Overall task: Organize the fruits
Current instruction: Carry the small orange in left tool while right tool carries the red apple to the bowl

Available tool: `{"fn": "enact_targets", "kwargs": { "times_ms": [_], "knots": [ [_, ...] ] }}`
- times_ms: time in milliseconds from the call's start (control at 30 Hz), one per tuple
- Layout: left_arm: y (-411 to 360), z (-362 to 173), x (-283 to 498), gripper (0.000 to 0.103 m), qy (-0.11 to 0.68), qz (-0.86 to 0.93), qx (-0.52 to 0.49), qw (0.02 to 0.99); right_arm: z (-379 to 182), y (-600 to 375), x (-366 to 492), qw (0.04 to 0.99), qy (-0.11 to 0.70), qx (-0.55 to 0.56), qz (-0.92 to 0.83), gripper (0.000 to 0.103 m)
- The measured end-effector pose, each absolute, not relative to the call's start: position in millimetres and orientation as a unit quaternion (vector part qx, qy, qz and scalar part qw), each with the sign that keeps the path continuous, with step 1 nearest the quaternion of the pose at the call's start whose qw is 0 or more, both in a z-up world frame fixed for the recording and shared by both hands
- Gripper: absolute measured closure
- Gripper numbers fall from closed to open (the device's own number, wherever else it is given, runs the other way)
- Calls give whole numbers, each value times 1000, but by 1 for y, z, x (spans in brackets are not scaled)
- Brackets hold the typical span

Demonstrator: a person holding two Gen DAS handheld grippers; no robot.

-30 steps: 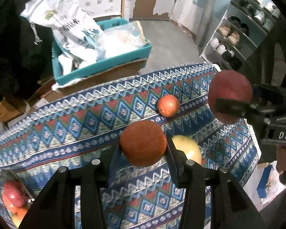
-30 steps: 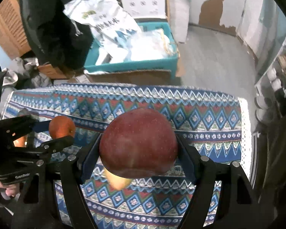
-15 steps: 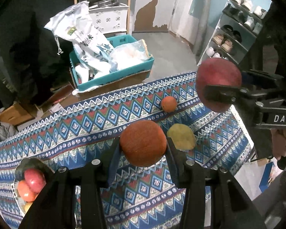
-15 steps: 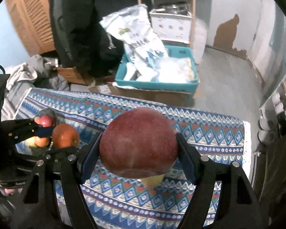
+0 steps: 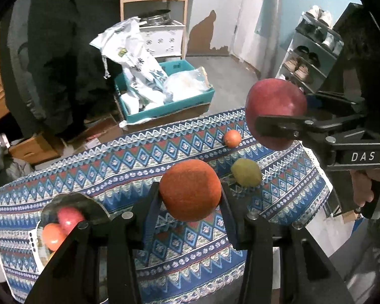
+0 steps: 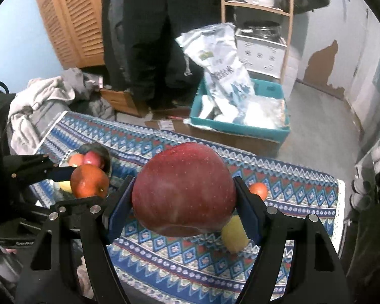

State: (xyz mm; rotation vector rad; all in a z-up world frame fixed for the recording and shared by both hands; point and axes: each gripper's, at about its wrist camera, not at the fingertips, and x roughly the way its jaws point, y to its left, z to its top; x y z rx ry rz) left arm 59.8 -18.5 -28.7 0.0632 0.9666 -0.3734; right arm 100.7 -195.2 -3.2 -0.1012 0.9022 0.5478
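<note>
My left gripper [image 5: 190, 192] is shut on an orange fruit [image 5: 190, 190] and holds it above the patterned tablecloth [image 5: 139, 157]. My right gripper [image 6: 183, 195] is shut on a big red apple [image 6: 183, 190], also lifted; in the left wrist view that apple [image 5: 274, 109] hangs at the right. On the cloth lie a yellow-green fruit [image 5: 246, 172] and a small orange [image 5: 232, 138]. A dark bowl [image 5: 96, 209] at the left holds a red apple [image 5: 69, 217] and an orange fruit [image 5: 53, 235]. The bowl [image 6: 107, 163] shows partly behind the left gripper in the right wrist view.
Behind the table a teal crate [image 5: 164, 106] with white bags sits on cardboard boxes on the floor. A person in dark clothes [image 6: 144, 38] stands beyond the table. A shoe rack [image 5: 311, 58] is at the right, a wooden shelf [image 5: 154, 7] at the back.
Both grippers have risen and drawn back from the table with their fruits still held. More of the table shows, and the bowl has come into view at the left.
</note>
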Motion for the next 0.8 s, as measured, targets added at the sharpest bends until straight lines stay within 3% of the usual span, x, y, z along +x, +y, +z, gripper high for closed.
{"fn": "enact_targets", "kwargs": {
  "times_ms": [800],
  "knots": [
    [94, -28, 16, 57, 459, -113, -21, 881, 3, -97, 73, 836, 424, -73, 341, 28]
  ]
}}
